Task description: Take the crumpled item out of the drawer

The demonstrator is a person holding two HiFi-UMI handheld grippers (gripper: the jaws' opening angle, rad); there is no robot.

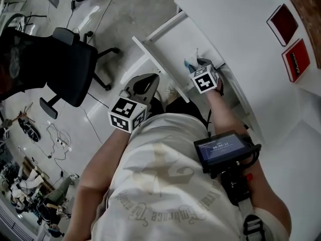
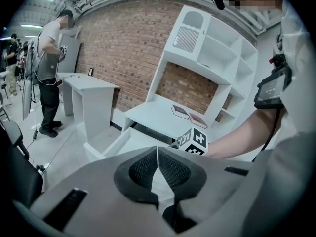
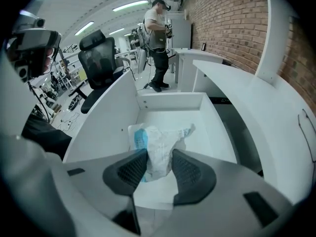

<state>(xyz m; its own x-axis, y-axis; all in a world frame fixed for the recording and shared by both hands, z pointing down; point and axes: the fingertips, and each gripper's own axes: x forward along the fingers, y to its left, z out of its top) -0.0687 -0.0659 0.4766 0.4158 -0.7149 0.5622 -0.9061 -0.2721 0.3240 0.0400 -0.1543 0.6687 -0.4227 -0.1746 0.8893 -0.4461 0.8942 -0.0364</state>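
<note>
At 1 open drawer (image 3: 173, 101), 1 crumpled item (image 3: 160, 141) tight in right gripper (image 3: 159, 158); left gripper (image 2: 158, 151) closed, empty.

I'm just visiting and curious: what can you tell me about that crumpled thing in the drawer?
The crumpled item looks like thin white plastic wrapping with a light blue patch, scrunched and wrinkled. The pads of the right gripper press on it from both sides, over the open white drawer.
</note>
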